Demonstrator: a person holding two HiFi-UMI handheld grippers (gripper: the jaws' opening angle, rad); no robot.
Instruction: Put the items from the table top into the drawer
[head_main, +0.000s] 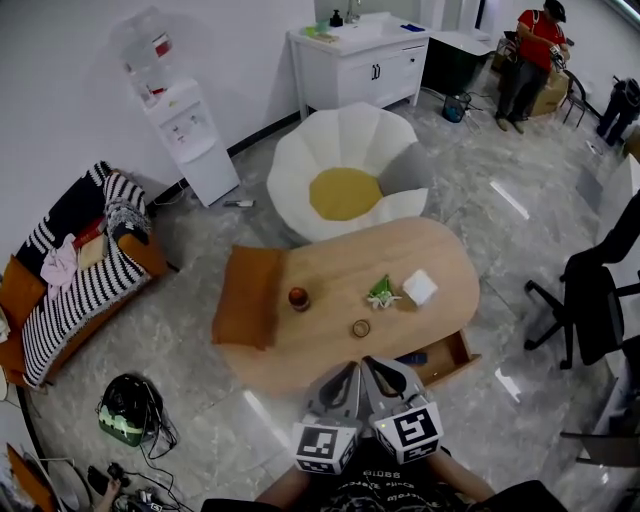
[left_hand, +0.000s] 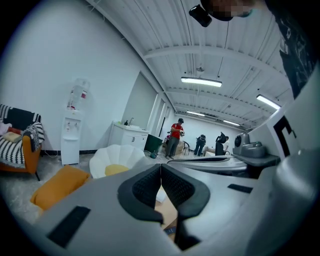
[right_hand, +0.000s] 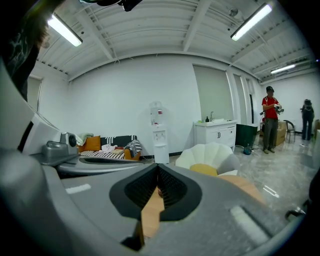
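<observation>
A pale wooden oval table (head_main: 330, 330) carries a red-brown round item (head_main: 299, 297), a green and white item (head_main: 381, 292), a white packet (head_main: 420, 286) and a small ring (head_main: 361, 328). At the table's near right side a drawer (head_main: 447, 358) stands pulled out, with something blue (head_main: 412, 357) in it. Both grippers hover side by side over the table's near edge. The left gripper (head_main: 349, 369) (left_hand: 160, 170) is shut and holds nothing. Beside it the right gripper (head_main: 373, 364) (right_hand: 158, 172) is also shut and empty.
An orange cushion (head_main: 246, 296) lies over the table's left end. Beyond the table stands a white petal-shaped chair (head_main: 345, 170). A black office chair (head_main: 590, 300) is at the right, a striped sofa (head_main: 75, 265) at the left, a dark bag (head_main: 128, 408) on the floor.
</observation>
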